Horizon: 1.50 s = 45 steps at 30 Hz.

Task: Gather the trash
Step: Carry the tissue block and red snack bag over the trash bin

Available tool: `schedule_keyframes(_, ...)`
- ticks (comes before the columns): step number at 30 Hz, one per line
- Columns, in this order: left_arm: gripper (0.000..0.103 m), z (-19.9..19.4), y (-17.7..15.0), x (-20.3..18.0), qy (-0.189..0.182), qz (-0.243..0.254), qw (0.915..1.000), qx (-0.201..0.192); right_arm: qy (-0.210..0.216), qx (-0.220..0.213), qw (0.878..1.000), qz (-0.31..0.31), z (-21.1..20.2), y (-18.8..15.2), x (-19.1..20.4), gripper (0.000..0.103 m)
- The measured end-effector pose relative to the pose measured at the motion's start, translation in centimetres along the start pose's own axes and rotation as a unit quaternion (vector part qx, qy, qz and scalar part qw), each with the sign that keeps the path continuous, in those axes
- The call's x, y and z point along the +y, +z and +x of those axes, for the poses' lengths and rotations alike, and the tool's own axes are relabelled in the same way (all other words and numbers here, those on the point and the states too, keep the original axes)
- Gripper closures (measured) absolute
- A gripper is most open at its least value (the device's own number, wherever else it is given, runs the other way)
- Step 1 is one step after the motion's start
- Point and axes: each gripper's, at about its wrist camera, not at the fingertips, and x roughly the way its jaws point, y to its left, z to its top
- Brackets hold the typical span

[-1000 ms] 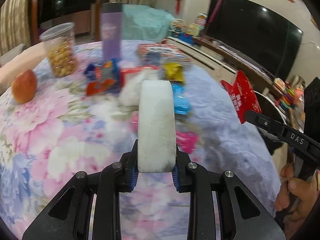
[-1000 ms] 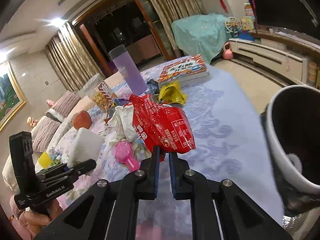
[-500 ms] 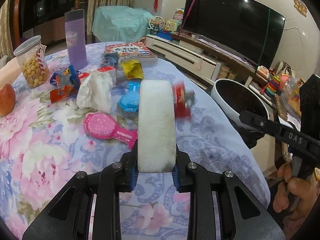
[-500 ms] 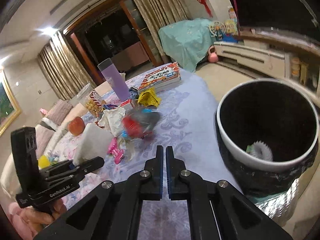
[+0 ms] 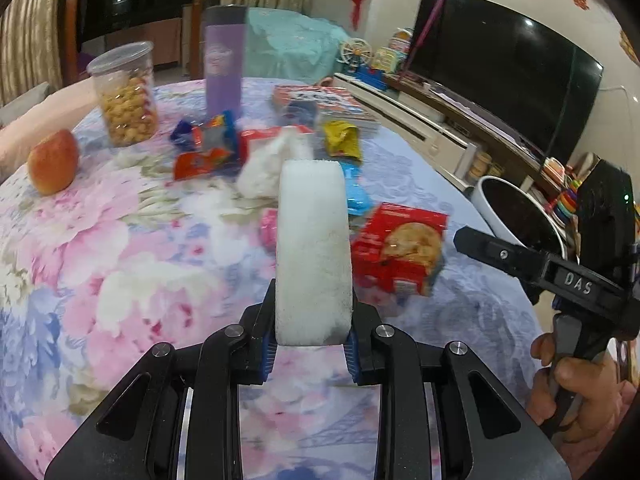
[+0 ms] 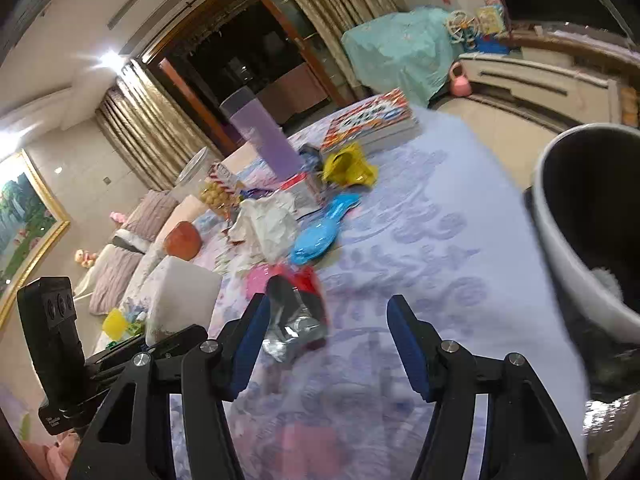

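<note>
Red cookie bag lies on the table, near the bin.
Your right gripper has just been opening, nothing pinched; your left gripper pinches the sponge.

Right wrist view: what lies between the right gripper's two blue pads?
The crumpled red, silver-lined snack wrapper, on the tablecloth beside one pad; the right gripper's jaws have just been opening.

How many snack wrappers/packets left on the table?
4 visible. Red cookie packet nearest, beside the white sponge; yellow packet by the book; blue-orange wrapper and orange wrapper before the purple bottle. More may hide behind the sponge.
</note>
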Motion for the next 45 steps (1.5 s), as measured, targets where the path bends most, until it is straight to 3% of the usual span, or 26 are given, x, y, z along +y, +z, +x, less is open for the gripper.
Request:
schedule_keyframes(7, 0.078, 0.8, -0.3, 1.4, 0.000, -0.014, 0.9998, 0.013, -0.025, 0.029, 0.999, -0.033, 2.6, -0.3, 1.4, 0.044)
schedule_keyframes(8, 0.078, 0.8, -0.3, 1.3, -0.001, -0.014, 0.9998, 0.014, -0.024, 0.032, 0.999, -0.037, 2.9, -0.3, 1.4, 0.052)
schedule_keyframes(9, 0.078, 0.8, -0.4, 1.1, -0.002, -0.012, 0.9998, 0.014, -0.023, 0.037, 0.998, -0.039, 3.5, -0.2, 1.5, 0.069)
schedule_keyframes(11, 0.078, 0.7, -0.4, 0.8, -0.002, -0.006, 0.9999, 0.015, -0.018, 0.042, 0.998, -0.031, 4.2, -0.3, 1.2, 0.092)
schedule_keyframes(12, 0.078, 0.7, -0.4, 0.8, -0.004, -0.006, 0.9999, 0.015, -0.009, 0.039, 0.999, -0.023, 4.2, -0.2, 1.0, 0.094)
schedule_keyframes(17, 0.078, 0.7, -0.1, -0.5, -0.014, 0.004, 0.9998, 0.015, -0.006, 0.011, 1.000, -0.012, 2.1, -0.4, 0.5, 0.096)
schedule_keyframes(24, 0.078, 1.4, 0.8, -4.8, -0.057, 0.036, 0.9975, 0.019, -0.036, -0.027, 0.999, -0.003, -3.3, 0.1, -1.6, 0.096)
schedule_keyframes(34, 0.078, 2.9, 1.6, -13.0, -0.108, 0.105, 0.9879, 0.035, -0.094, -0.071, 0.993, 0.023, -10.3, 0.8, -6.6, 0.096)
schedule_keyframes(45, 0.078, 5.0, 3.3, -18.8, -0.133, 0.145, 0.9792, 0.048, -0.140, -0.102, 0.984, 0.044, -14.6, 1.5, -11.0, 0.096)
